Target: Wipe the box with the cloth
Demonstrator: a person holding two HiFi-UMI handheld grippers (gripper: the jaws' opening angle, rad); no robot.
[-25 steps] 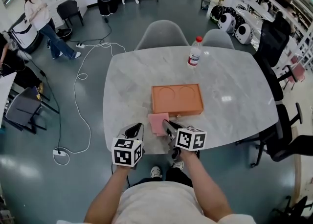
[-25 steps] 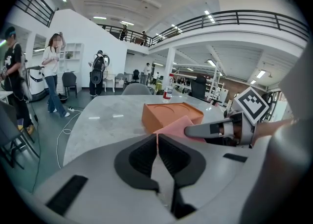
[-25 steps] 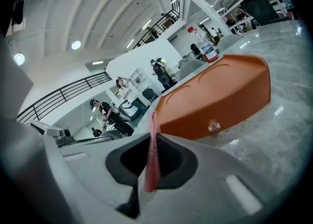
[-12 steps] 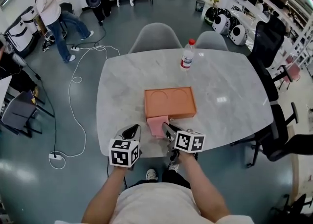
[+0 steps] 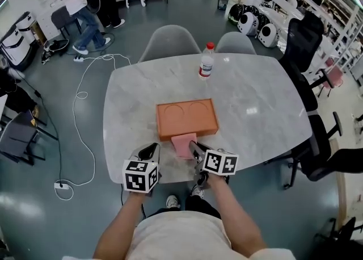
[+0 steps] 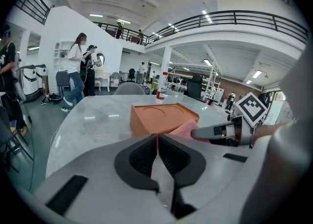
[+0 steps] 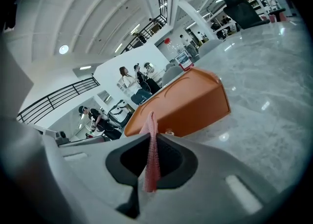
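On near side of white marble table (image 5: 255, 100), right in front of you: pink cloth (image 5: 184, 144) sits up against near wall of flat orange rectangular box (image 5: 187, 118). Your right gripper (image 7: 150, 140) pinches cloth edge, fabric thin between pads. Left gripper (image 6: 157, 139) pressed together, nothing in it, just left of cloth. My take: lift cloth onto box top, drag it flat in long strokes across both round recesses. Pinch looks shallow, so go slow or it slips out. Brace box side with left gripper so box doesn't skate.
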